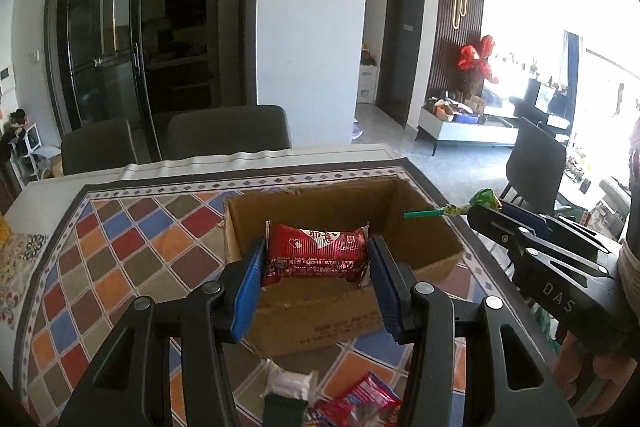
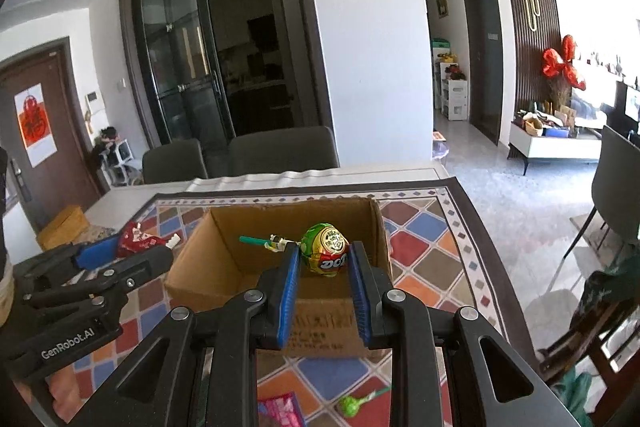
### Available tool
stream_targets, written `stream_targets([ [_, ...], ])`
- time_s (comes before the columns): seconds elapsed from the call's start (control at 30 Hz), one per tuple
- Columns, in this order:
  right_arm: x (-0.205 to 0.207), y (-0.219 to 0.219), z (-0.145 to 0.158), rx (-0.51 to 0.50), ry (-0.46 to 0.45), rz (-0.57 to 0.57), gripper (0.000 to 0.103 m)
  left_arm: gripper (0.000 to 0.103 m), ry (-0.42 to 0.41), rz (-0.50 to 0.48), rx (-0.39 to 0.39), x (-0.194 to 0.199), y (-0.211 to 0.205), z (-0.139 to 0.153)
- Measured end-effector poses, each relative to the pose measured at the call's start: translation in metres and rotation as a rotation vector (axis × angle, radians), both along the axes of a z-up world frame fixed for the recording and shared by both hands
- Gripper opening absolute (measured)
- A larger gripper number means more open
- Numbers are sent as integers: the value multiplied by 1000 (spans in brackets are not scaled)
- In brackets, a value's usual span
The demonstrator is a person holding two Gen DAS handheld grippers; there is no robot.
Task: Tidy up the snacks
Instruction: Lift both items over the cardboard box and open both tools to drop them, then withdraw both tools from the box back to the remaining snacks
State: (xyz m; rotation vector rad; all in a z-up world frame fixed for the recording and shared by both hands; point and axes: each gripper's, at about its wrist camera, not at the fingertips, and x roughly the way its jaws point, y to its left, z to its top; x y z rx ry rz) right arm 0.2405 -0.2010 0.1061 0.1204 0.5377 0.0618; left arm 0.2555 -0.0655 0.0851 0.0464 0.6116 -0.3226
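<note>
While the left wrist view runs, the left tongs (image 1: 316, 267) pinch a red crinkly foil snack packet (image 1: 316, 255) by its ends above the open brown cardboard box (image 1: 436, 259); judged light, soft, crushable. Right wrist view: right tongs (image 2: 325, 277) pinch a round green foil-wrapped lollipop (image 2: 325, 251) by its rigid head over the same box.

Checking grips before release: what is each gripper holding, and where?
Left gripper clamps the red snack packet by its two short ends. Right gripper pinches the lollipop by its wrapped head.
</note>
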Motion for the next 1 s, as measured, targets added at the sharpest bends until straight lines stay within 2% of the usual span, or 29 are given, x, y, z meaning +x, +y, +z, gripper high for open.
stream_targets([
  [0.43,50,8,-11,-22,100,21,26,50,89,1,12,52,-3,-18],
  [0.5,55,10,-12,-30,111,18,26,52,100,8,23,61,-5,-20],
  [0.57,61,10,-14,-24,123,15,28,63,99,23,38,64,-6,-21],
  [0.63,64,10,-15,-21,137,10,37,65,83,36,47,62,-5,-21],
  [0.67,63,9,-15,-20,134,-2,38,67,77,34,50,59,-6,-20],
  [1.0,35,7,-15,2,139,25,38,70,44,-9,40,21,-7,-15],
])
